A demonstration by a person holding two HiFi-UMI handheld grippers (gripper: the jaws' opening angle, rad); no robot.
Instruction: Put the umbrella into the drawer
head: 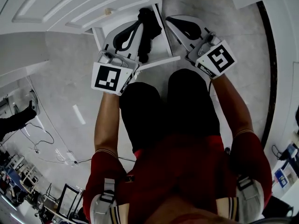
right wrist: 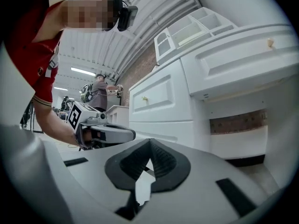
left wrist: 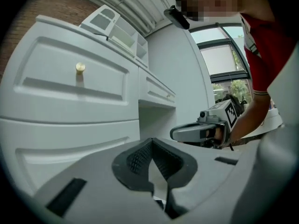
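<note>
The drawer (head: 161, 60) stands pulled out from the white cabinet (left wrist: 70, 87), and only the head view shows inside it. The umbrella (head: 148, 29), black and folded, lies in the drawer, along its length and near its right side.

The left gripper (head: 138, 26) is above the left half of the drawer, just beside the umbrella. The right gripper (head: 174, 23) is outside the drawer, close to its right wall, above the grey floor (head: 60, 69). Both point toward the cabinet.

The umbrella does not appear in the two gripper views, and they give what the head view cannot. In the left gripper view, the jaws of the left gripper (left wrist: 150, 143) are closed, tip against tip, with nothing between them. Behind them is the cabinet front with a small brass knob (left wrist: 80, 67), and the right gripper (left wrist: 180, 132) is seen from the side at the right.

In the right gripper view, the jaws of the right gripper (right wrist: 150, 143) are also closed and empty. The left gripper (right wrist: 126, 134) shows at the left of this view, and far behind it another person (right wrist: 98, 90) stands in the room.
</note>
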